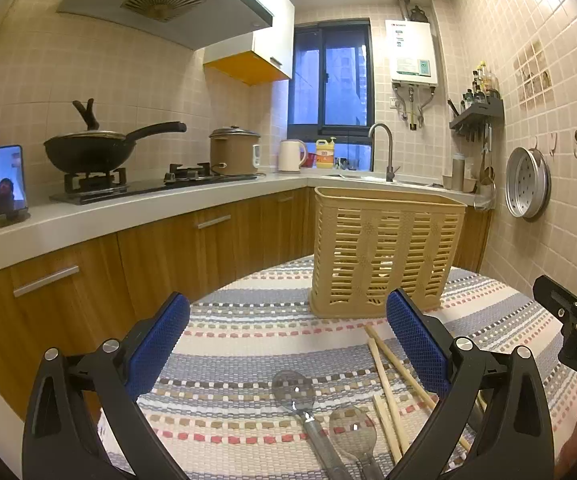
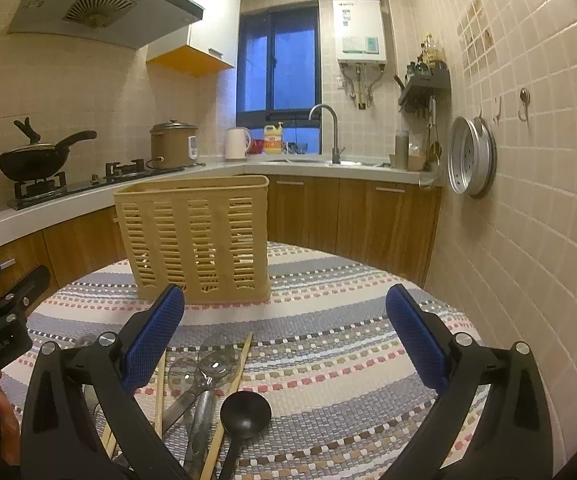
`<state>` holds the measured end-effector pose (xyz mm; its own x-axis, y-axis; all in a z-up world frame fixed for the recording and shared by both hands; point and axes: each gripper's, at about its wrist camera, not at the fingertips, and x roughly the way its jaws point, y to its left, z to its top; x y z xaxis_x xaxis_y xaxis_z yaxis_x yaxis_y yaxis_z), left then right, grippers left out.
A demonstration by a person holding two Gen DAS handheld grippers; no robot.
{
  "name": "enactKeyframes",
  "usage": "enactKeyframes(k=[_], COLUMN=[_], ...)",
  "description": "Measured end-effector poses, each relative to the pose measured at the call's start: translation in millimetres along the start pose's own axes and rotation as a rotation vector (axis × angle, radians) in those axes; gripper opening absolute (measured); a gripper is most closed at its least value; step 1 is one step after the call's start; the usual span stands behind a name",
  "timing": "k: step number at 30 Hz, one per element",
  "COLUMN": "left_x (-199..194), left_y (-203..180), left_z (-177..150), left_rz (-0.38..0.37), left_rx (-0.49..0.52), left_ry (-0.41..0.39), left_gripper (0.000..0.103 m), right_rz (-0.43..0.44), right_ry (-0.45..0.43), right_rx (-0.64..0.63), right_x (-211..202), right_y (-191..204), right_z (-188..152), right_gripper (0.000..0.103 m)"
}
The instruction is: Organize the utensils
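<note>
Blue-padded fingers (image 1: 416,344) of the left gripper (image 1: 288,336) stand wide apart over a striped tablecloth (image 1: 248,320), nothing between them, while the right gripper (image 2: 284,332) hangs just as wide and just as empty beside it. Below the left gripper lie two clear plastic spoons (image 1: 294,394), bowls up and side by side, with pale wooden chopsticks (image 1: 384,384) crossing loosely next to them. The right wrist view shows the same heap from the other side: clear spoons (image 2: 212,364), chopsticks (image 2: 236,376), what looks like a knife blade (image 2: 180,402), and a black ladle (image 2: 245,412) nearest the camera. A tan slotted basket (image 1: 384,252) stands upright farther back on the table, well apart from the pile; little can be made out inside it.

The pieces look light and stiff. The clear plastic is likely slick, so a handle should offer a surer hold than a bowl. The chopsticks may roll or scissor if pinched near a tip; taking one at mid-length seems safer. The ladle's thin handle is probably the easiest first pick.
</note>
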<state>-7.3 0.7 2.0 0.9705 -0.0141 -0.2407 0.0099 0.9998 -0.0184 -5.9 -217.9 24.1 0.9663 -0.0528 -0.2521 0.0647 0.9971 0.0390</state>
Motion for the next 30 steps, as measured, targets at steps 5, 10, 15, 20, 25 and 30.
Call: enactKeyframes(k=[5,10,15,20,25,30], left_x=[0.2,0.1,-0.2,-0.2,-0.5,-0.4], left_y=[0.2,-0.3,-0.9,-0.5,-1.4,-2.8], left_z=[0.2,-1.0,-1.0,-1.0,-1.3,-1.6], left_rz=[-0.003,-0.002,-0.002,-0.003,-0.001,-0.002], left_rx=[0.001,-0.002,0.0,-0.002,-0.002,-0.003], left_ry=[-0.002,-0.001,-0.002,-0.001,-0.001,0.0], left_gripper=[0.096,0.096,0.096,0.096,0.096,0.096], right_rz=[0.004,0.003,0.002,0.004,0.004,0.0], right_ry=[-0.021,-0.031,-0.032,-0.034,-0.038,-0.042], right_rx=[-0.009,-0.01,-0.009,-0.013,-0.02,-0.017], right_x=[-4.6,-6.7,-7.3,-7.8,-8.4,-8.8], right_y=[2.9,4.4,4.1,4.0,5.7,5.3], right_z=[1.1,1.4,1.1,1.0,1.2,1.6], right_gripper=[0.096,0.096,0.096,0.096,0.096,0.096])
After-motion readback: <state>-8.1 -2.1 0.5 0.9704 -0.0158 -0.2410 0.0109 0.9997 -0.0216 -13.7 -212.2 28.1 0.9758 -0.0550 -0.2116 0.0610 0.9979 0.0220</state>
